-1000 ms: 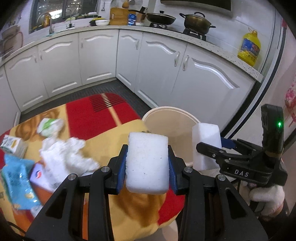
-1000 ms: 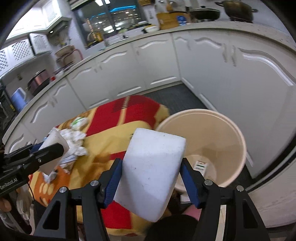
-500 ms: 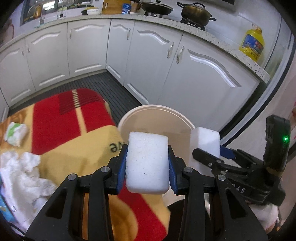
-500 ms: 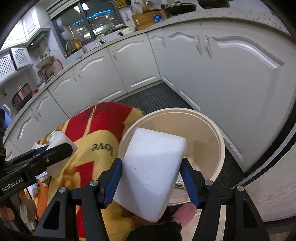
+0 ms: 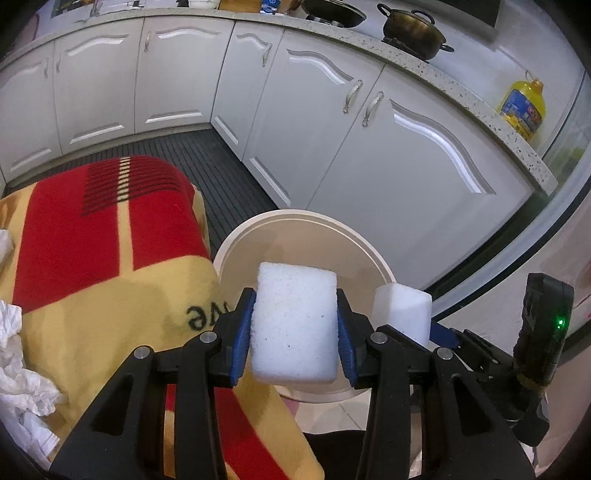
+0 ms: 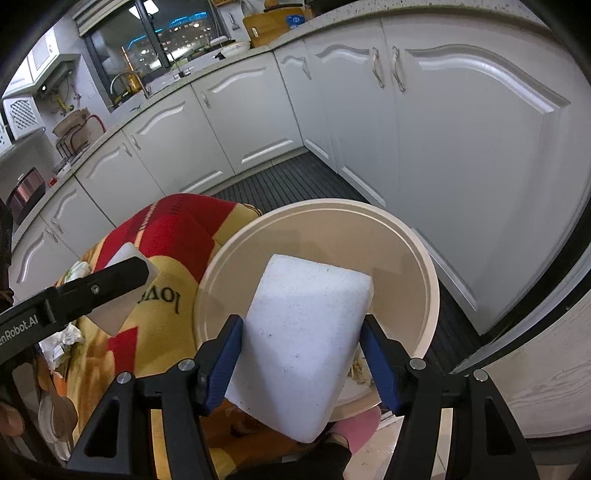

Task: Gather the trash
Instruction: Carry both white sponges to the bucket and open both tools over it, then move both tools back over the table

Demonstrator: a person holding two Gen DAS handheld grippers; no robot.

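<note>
- Left wrist view shows a kitchen with white cabinet doors [image 5: 369, 147] running along two walls, a speckled counter above them carrying a dark pot [image 5: 412, 29] and a yellow oil bottle [image 5: 522, 107], and a dark ribbed floor mat [image 5: 207, 162].
- A table draped in a red and yellow blanket [image 5: 110, 266] fills the lower left; crumpled white tissue [image 5: 18, 362] lies at its left edge.
- A cream bin [image 5: 236, 251] stands on the floor just beside the table's right edge, its mouth facing up.
- The left tool [image 5: 294, 328] has a white foam block [image 5: 294, 325] between its blue pads; its jaws are opening, yet the pads touch the block's sides. The block's long axis points away along the fingers, over the bin's near rim.
- The right tool [image 6: 302, 358] grips a second white foam block [image 6: 303, 343] across its width. This block is tilted, long axis pointing forward and slightly right, above the bin's opening.
- Right wrist view shows scraps at the bin's bottom [image 6: 356, 367], mostly hidden by the block.
</note>
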